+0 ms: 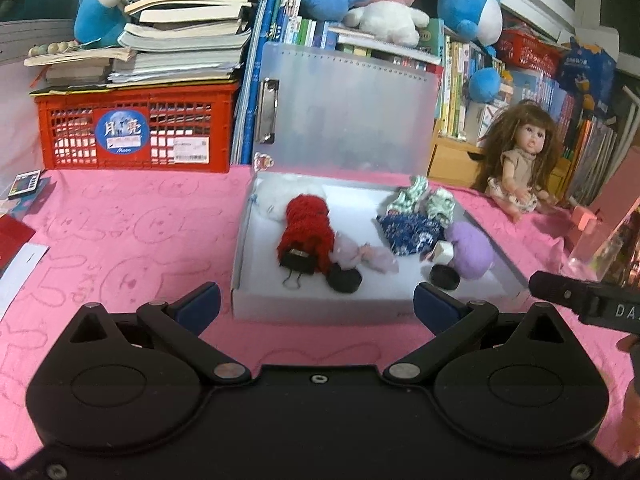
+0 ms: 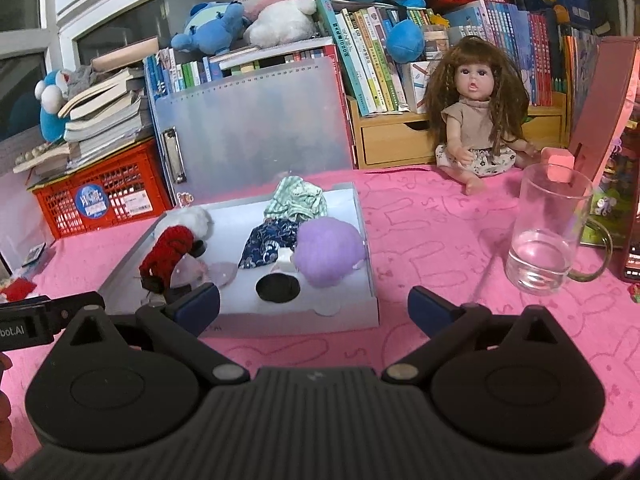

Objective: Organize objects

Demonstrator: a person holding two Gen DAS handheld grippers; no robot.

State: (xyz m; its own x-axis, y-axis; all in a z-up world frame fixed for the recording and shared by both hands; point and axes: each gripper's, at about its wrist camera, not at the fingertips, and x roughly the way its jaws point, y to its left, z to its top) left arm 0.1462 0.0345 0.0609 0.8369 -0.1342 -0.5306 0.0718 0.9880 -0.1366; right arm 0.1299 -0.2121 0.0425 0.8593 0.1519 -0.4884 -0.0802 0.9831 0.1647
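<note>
while both pairs of tongs hang just short of the white box [image 1: 320, 308], nothing is gripped: the left tongs [image 1: 316, 304] stand wide apart and empty, and the right tongs [image 2: 314, 306] are spread the same way, with only the pink cloth of the bench [image 1: 132, 236] under them. the box sits open in the middle of the bench, its frosted lid [image 1: 348, 108] propped up against the books behind, which keeps the inside free to reach from the near side. in it lie the small doll things: a red knitted piece [image 1: 308, 224] clamped by a black binder clip [image 1: 298, 260], probably so it stays folded, a dark blue patterned garment [image 1: 408, 232], a green striped one [image 2: 296, 200], a purple woolly lump [image 2: 328, 250] and a round black item [image 2: 278, 287] near the front wall (i can't make out what it is). the doll [image 2: 476, 120] sits well apart to the right against the wooden drawer unit, and a glass mug [image 2: 548, 232] with a little water stands near the right tongs, close enough to be knocked on a careless swing. i'd judge the sorting is largely in the box already, and the tongs are lined up on its front edge for the next reach.
</note>
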